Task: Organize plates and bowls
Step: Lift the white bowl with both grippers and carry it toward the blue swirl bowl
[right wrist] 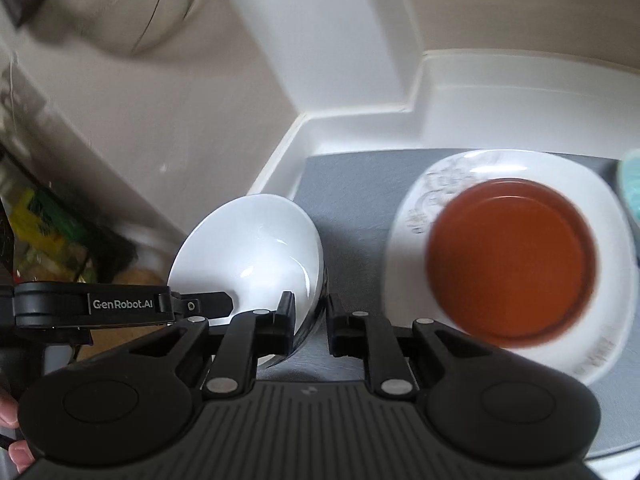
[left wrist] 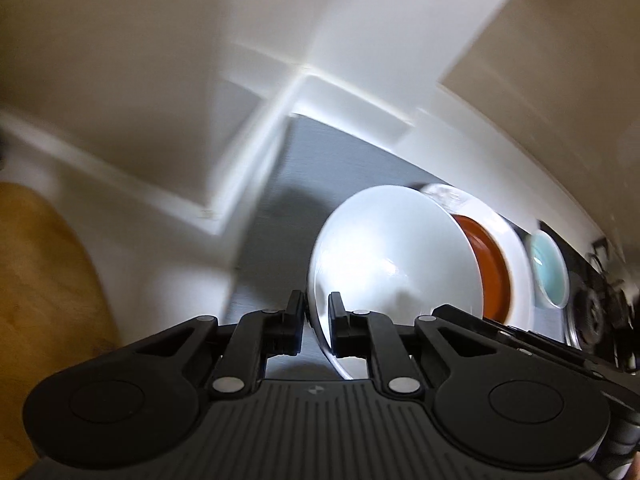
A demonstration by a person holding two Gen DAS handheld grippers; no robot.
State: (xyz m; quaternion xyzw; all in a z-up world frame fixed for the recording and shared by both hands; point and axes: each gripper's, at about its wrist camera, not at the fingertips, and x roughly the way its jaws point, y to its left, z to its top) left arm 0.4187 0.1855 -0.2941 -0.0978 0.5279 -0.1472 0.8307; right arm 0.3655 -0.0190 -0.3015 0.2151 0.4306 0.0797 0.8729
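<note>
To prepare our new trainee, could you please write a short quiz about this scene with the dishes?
1. True or false: the brown dish sits on the patterned plate.
2. What colour is the mat under the dishes?
3. The left gripper grips the white bowl by its: A rim, B base, C centre.
Key: 1 true; 2 grey; 3 A.

A grey mat (right wrist: 352, 196) covers the worktop inside a white raised rim (right wrist: 360, 120), with a wire strainer (right wrist: 120, 4) at eleven o'clock and a wooden board (left wrist: 44, 280) at nine.
</note>
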